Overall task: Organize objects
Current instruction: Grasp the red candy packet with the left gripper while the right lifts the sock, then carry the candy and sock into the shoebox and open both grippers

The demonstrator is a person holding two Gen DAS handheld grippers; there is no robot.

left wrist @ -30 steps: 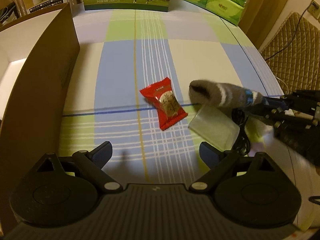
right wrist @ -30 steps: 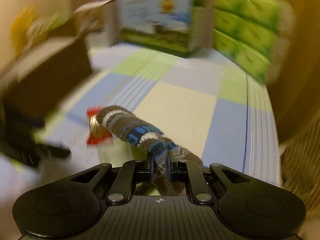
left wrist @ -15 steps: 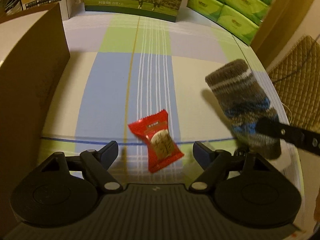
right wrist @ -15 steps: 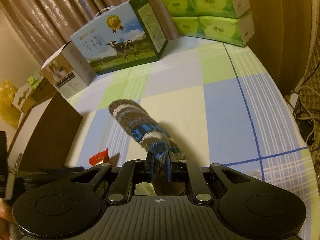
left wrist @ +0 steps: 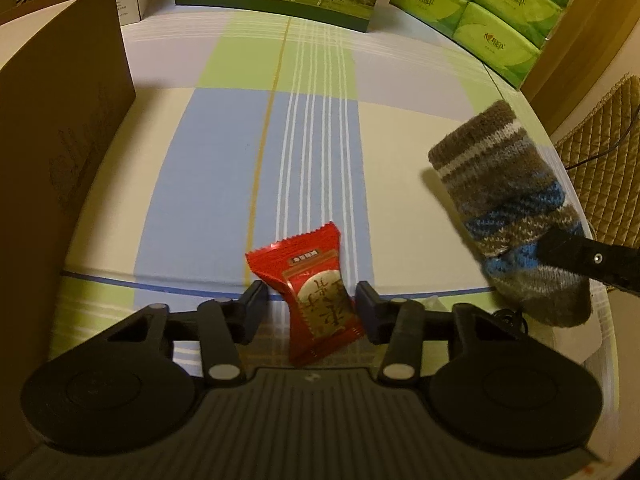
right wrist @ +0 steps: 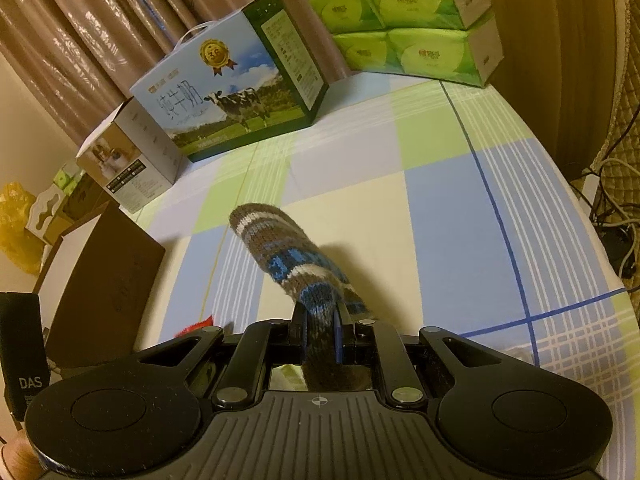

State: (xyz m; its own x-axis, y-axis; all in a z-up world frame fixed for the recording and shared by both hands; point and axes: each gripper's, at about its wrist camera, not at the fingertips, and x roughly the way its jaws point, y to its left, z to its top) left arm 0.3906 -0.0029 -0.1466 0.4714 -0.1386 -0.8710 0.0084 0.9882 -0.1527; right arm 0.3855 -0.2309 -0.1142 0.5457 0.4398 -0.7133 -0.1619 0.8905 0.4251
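I have the left gripper (left wrist: 311, 304) pitched steeply down over the checked desk (left wrist: 224, 168), and its jaws are closing with the red snack packet (left wrist: 310, 298) lying between them. The packet sits slightly askew in the gap: its sawtooth top edge pokes out ahead of the jaws, its lower end runs back toward the gripper body. I can see a sliver of space on each side, so the pads are not yet pressing on it.

My right gripper (right wrist: 322, 330) has its jaws clamped together on the striped knitted sock (right wrist: 286, 254). The pinch is near the sock's open end, which hangs back behind the jaws toward the body; the rest of the sock juts stiffly forward and up to the left ahead of them, clear of the desk. From the left wrist view that sock (left wrist: 516, 216) shows off to the right of the left jaws, raised, with one black finger of the right gripper across its lower part.

To the left of both sets of jaws stands a brown cardboard box (left wrist: 60, 152). Well ahead of them, at the far edge of the desk, are a milk carton with a cow picture (right wrist: 228, 80), a smaller white box (right wrist: 128, 160) to its left, and stacked green tissue packs (right wrist: 404, 20) to its right.
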